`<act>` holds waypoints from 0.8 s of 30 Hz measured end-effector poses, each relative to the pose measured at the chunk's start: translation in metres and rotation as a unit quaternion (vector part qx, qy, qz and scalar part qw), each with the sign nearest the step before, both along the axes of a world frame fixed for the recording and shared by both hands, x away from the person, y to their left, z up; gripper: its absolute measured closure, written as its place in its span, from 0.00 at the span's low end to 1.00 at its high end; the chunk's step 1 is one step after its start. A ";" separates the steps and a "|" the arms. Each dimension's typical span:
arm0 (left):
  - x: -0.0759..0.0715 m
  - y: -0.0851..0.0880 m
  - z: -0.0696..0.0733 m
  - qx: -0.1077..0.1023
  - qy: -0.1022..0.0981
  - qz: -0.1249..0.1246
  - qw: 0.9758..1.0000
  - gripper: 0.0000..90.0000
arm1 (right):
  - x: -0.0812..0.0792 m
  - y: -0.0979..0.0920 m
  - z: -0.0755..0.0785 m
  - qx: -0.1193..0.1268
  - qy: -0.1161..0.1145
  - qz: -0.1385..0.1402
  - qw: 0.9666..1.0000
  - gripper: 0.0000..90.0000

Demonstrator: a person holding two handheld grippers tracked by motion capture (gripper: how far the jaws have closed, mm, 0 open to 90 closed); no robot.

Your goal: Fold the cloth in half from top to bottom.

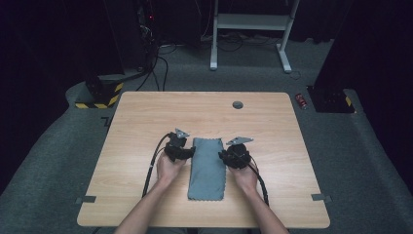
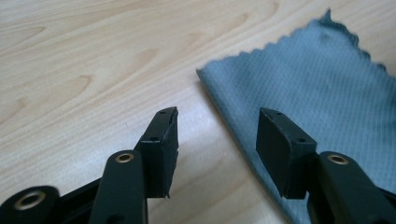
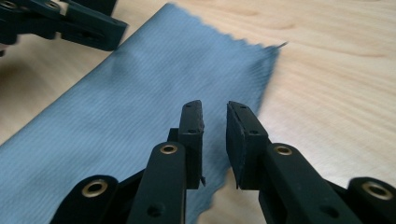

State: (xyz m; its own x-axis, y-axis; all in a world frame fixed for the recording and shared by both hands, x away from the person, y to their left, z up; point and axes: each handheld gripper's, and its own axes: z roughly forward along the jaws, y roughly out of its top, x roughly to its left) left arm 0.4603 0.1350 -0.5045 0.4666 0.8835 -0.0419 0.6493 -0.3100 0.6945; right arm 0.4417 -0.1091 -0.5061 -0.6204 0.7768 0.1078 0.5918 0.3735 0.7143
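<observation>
A grey-blue cloth point(image 1: 208, 168) with pinked edges lies folded into a long strip on the wooden table point(image 1: 146, 112), between my two hands. My left gripper point(image 1: 190, 152) sits at the cloth's left edge near its far end. In the left gripper view the cloth's edge point(image 2: 317, 93) runs between my left gripper's point(image 2: 217, 135) open jaws, which touch nothing. My right gripper point(image 1: 225, 156) is at the cloth's right edge. In the right gripper view my right gripper point(image 3: 215, 126) has its jaws a narrow gap apart over the cloth point(image 3: 116, 112), nothing pinched. The left gripper point(image 3: 88, 28) shows at the top left there.
A round cable hole point(image 1: 237, 104) sits near the table's far edge. Tape strips point(image 1: 85, 199) point(image 1: 321, 197) mark the front corners. Beyond the table stand a white desk frame point(image 1: 248, 29), a black-and-yellow block point(image 1: 100, 95) and cables on the grey floor.
</observation>
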 end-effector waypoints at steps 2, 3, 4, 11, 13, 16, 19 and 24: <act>0.006 -0.001 0.001 -0.004 0.004 0.000 1.000 0.54 | 0.006 -0.002 -0.001 0.003 0.001 -0.010 1.000 0.84; 0.007 -0.001 0.001 -0.010 0.002 0.002 1.000 0.54 | 0.009 -0.002 -0.001 0.006 0.006 -0.017 1.000 0.84; 0.009 -0.001 0.000 -0.018 0.001 0.005 1.000 0.54 | 0.011 -0.002 -0.002 0.008 0.006 -0.021 1.000 0.84; 0.025 -0.005 -0.006 -0.020 0.015 0.016 1.000 0.53 | 0.025 0.004 -0.001 0.012 0.005 -0.048 0.999 0.79; 0.029 -0.005 -0.003 -0.025 0.013 0.018 0.999 0.53 | 0.029 0.005 0.000 0.012 0.005 -0.056 0.998 0.78; 0.033 -0.008 -0.004 -0.019 0.020 0.016 0.999 0.52 | 0.034 0.007 -0.002 0.008 0.011 -0.067 0.998 0.74; 0.035 -0.012 -0.005 -0.019 0.023 0.015 0.999 0.53 | 0.041 0.009 -0.002 0.003 0.012 -0.075 0.997 0.71; 0.036 -0.013 -0.007 -0.012 0.022 0.017 1.000 0.57 | 0.050 0.014 -0.005 -0.003 0.021 -0.084 0.996 0.68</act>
